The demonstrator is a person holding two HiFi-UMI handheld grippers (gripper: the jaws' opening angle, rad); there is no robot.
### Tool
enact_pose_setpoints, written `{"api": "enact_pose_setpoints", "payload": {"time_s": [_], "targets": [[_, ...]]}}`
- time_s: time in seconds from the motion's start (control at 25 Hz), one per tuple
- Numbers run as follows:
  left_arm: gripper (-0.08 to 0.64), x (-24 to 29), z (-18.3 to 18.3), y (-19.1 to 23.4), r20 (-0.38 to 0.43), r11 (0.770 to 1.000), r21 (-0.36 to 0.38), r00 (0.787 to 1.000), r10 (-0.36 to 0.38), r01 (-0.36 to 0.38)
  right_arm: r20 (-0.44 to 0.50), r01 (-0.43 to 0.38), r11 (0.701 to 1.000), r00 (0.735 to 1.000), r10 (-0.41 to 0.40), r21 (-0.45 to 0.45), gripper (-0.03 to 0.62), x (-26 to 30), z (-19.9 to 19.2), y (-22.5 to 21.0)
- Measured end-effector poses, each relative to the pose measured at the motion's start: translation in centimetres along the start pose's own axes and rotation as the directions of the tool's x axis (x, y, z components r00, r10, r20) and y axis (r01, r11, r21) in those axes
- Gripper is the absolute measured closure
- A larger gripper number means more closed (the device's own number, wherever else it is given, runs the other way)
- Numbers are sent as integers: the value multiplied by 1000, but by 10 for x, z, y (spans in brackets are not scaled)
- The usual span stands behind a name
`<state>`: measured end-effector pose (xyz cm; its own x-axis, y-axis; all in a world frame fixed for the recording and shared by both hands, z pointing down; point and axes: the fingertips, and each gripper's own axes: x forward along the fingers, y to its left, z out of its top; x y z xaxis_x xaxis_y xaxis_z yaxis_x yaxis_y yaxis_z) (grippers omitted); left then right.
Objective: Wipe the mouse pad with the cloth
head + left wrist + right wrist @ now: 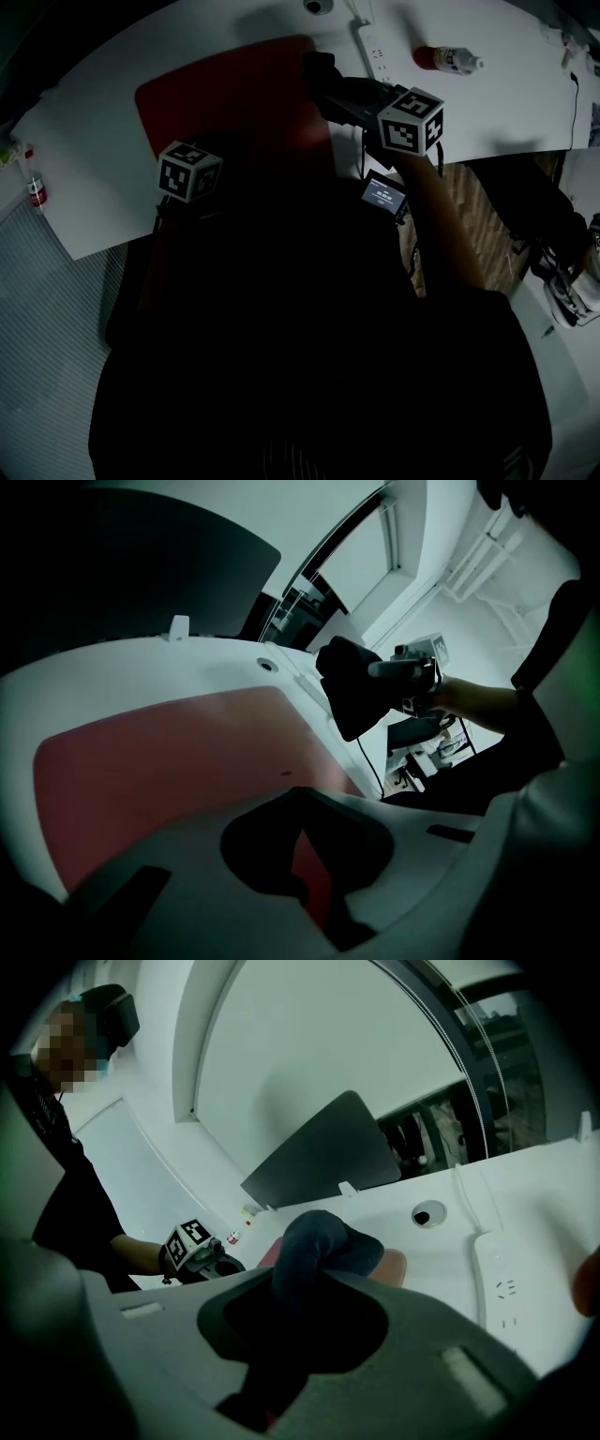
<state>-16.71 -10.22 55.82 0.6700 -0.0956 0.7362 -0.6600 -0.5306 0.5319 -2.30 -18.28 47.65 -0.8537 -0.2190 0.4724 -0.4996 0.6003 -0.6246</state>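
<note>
**Right gripper view: cloth clamped, red pad beneath both grippers**

Right gripper [302,1321] jaws are closed on the dark cloth [319,1246], which bulges up beyond the tips. Left gripper [300,808] has its jaw tips together, with a red sliver showing behind them and nothing held.

Just past both lies the red mouse pad [230,98], flat on the white table [487,103], at upper left-centre of the head view. In that view the cloth sits at the pad's upper right corner. Contact with the pad is not resolvable.

Further out:
- a white power strip [373,49] just right of the cloth
- a bottle [448,59] lying at upper right
- a round hole [319,6] at the top edge
</note>
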Motion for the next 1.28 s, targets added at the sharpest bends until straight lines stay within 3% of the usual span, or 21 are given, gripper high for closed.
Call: {"api": "enact_pose_setpoints", "payload": {"time_s": [0.2,0.44,0.64,0.8,0.84,1.04,1.16,1.28], "targets": [[552,12,-11,19,-84,999,42,996,31,-27,-32,-9,1000,999,9,10,525,8,-11,-3],[552,20,-14,33,-179,983,175,980,89,-57,-80,0,1000,997,0,0,525,17,-24,-8],[552,30,-15,47,-188,984,153,975,119,-90,-125,-10,1000,992,9,-8,525,26,-35,-7],[552,45,-54,50,-352,982,176,927,127,-68,-124,6,1000,992,-7,-6,525,30,-31,-17],[552,44,-60,52,-358,980,180,923,141,-80,-121,6,1000,993,-6,-1,525,31,-30,-19],[552,44,-54,55,-294,977,175,940,171,-123,-172,-17,999,985,11,-35,525,40,-33,-21],[552,44,-55,55,-289,977,165,941,177,-133,-215,-22,992,977,-5,-125,525,52,-29,-21],[552,43,-54,55,-272,977,157,944,186,-147,-228,-23,967,973,-37,-256,524,64,-9,-16]]}}
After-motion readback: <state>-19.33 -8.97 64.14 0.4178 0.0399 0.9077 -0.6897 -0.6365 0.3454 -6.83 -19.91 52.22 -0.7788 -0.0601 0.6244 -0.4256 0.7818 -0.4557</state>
